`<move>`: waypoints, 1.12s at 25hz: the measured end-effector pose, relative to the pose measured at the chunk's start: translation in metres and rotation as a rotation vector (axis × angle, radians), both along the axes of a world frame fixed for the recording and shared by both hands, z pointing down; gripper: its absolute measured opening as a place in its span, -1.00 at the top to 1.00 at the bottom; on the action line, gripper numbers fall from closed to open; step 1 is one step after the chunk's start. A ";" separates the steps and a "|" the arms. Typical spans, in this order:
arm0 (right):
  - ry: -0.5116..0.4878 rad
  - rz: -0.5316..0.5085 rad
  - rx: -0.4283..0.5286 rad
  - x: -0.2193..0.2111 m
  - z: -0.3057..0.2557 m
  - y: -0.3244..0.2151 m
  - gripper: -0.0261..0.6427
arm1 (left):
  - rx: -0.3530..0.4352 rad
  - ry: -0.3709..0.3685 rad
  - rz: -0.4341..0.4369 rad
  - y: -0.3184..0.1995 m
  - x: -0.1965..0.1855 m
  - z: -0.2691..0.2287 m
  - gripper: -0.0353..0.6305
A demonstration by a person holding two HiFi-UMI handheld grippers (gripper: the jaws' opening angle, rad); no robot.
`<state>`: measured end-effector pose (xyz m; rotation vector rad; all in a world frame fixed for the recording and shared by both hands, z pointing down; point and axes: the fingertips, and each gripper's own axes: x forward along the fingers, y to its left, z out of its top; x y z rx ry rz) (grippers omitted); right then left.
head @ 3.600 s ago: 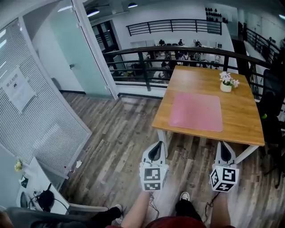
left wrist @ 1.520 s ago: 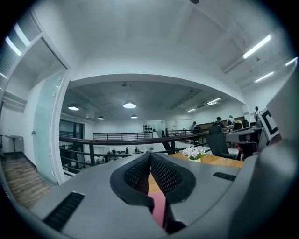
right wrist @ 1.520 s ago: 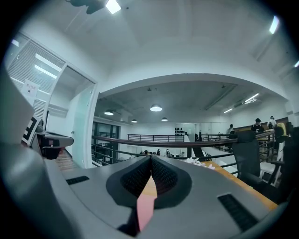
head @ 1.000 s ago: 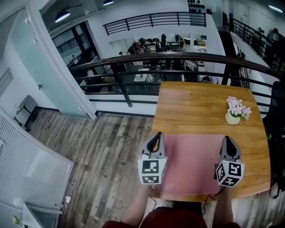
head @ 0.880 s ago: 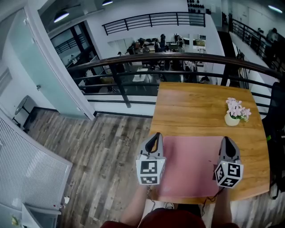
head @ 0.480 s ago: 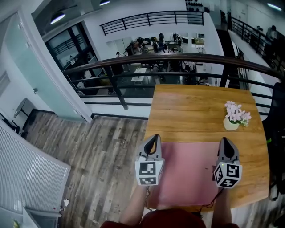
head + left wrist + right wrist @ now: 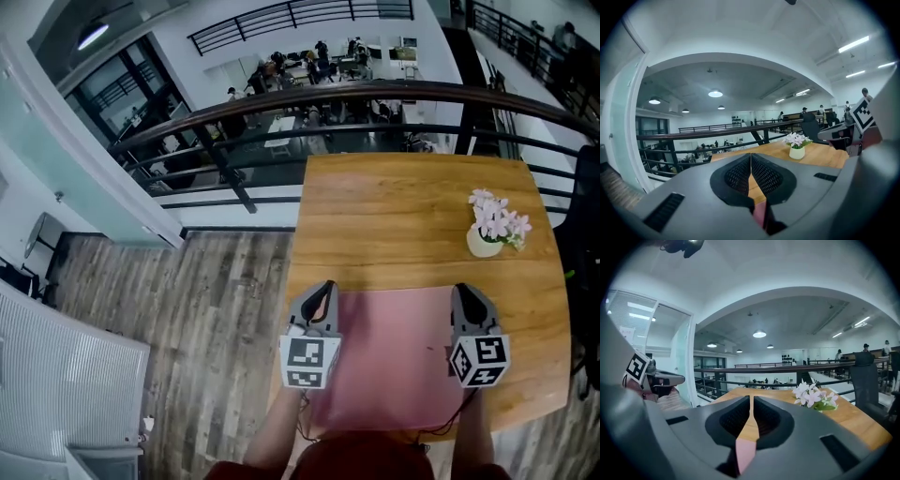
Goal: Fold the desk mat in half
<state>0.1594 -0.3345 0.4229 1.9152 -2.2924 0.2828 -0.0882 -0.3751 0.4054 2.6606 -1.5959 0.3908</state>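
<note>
Wooden table [image 7: 412,216] fills the middle of the head view, set against a dark railing [image 7: 375,94] with a plank floor [image 7: 216,309] off to the left gripper's outer side. On the table's near part lies the pink desk mat [image 7: 394,356], flat and unfolded, spanning the space between the two grippers and running back from their tips toward the person.

The left gripper [image 7: 325,285] points forward with its tip over the mat's far corner on that side. Its own view shows the jaws closed tip to tip, holding nothing, with only a sliver of wood and pink mat [image 7: 759,213] visible below the meeting line. The right gripper [image 7: 461,289] is just above the mat's other far corner. Its jaws have just been opening and now stand a narrow slit apart (hardly more than a crack). Nothing is between them; table wood and mat [image 7: 743,453] show through the gap. Whether either tip touches the mat cannot be told.

A small white pot of pale flowers [image 7: 489,230] stands ahead of the right gripper and a little to its outer side, well clear of the mat.
</note>
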 end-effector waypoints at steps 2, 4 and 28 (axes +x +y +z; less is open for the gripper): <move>0.011 -0.015 -0.026 0.002 0.011 -0.006 0.82 | -0.018 -0.035 0.015 -0.006 -0.001 0.010 0.83; 0.014 -0.022 -0.049 0.006 0.023 -0.014 0.81 | -0.050 -0.058 0.037 -0.013 -0.001 0.025 0.82; 0.499 -0.678 -0.430 0.001 0.202 -0.071 0.44 | -0.419 -0.558 0.612 -0.039 0.033 0.222 0.15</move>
